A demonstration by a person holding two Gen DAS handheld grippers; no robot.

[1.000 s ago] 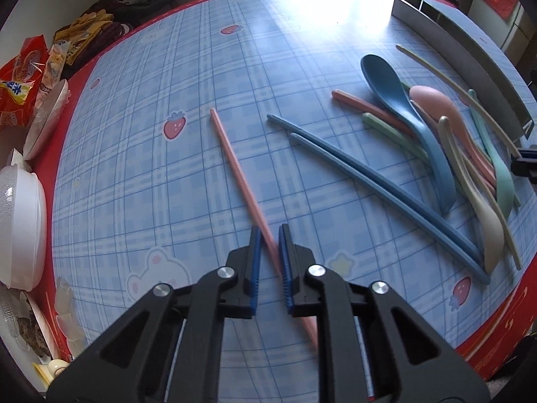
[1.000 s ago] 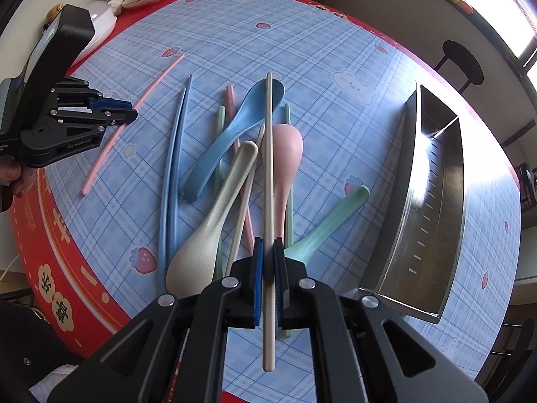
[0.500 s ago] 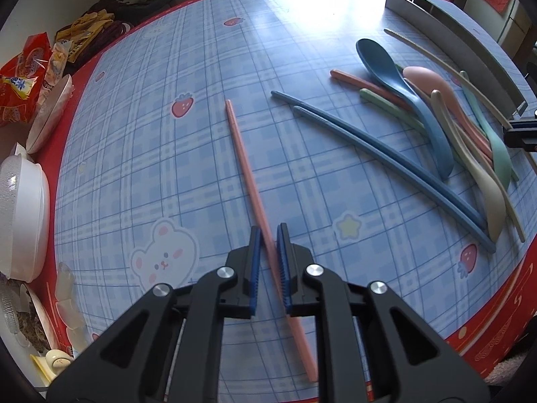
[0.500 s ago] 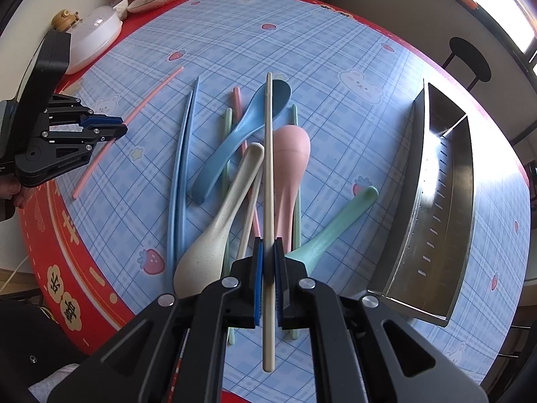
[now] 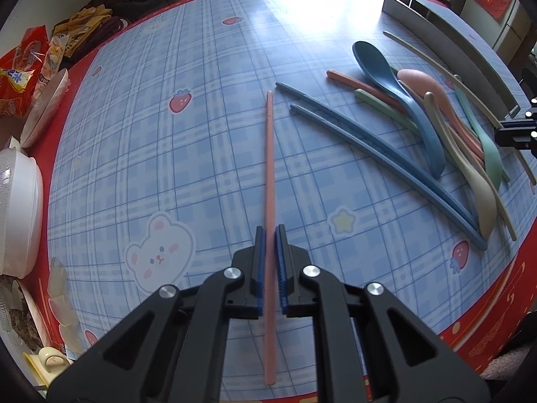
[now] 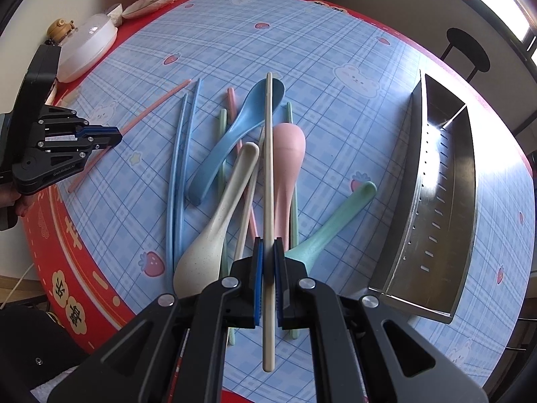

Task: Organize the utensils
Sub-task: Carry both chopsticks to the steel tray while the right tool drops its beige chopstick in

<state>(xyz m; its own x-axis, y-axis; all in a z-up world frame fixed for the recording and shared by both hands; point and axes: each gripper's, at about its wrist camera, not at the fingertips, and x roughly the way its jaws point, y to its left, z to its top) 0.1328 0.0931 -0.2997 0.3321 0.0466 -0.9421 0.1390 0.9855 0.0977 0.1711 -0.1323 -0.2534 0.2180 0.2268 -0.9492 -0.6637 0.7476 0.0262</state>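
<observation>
My left gripper [image 5: 270, 231] is shut on a pink chopstick [image 5: 269, 154] that points straight ahead above the table. It also shows in the right wrist view [image 6: 110, 134]. My right gripper [image 6: 267, 245] is shut on a beige chopstick [image 6: 268, 154], held over a pile of utensils: a blue spoon [image 6: 235, 134], a pink spoon [image 6: 287, 154], a beige spoon [image 6: 214, 228], a green spoon [image 6: 332, 225] and two blue chopsticks [image 6: 178, 168]. The pile lies right of my left gripper, around the blue spoon [image 5: 399, 100]. A steel utensil tray [image 6: 443, 201] stands to the right.
The round table has a blue plaid cloth [image 5: 167, 151] with a red rim. A white lidded bowl [image 5: 16, 211], plates and snack bags [image 5: 20, 77] crowd its left edge. A black stool [image 6: 466, 50] stands beyond the table.
My left gripper has lifted and turned the pink chopstick so it points straight ahead. My right gripper has kept the beige chopstick and drawn back slightly from the pile.
</observation>
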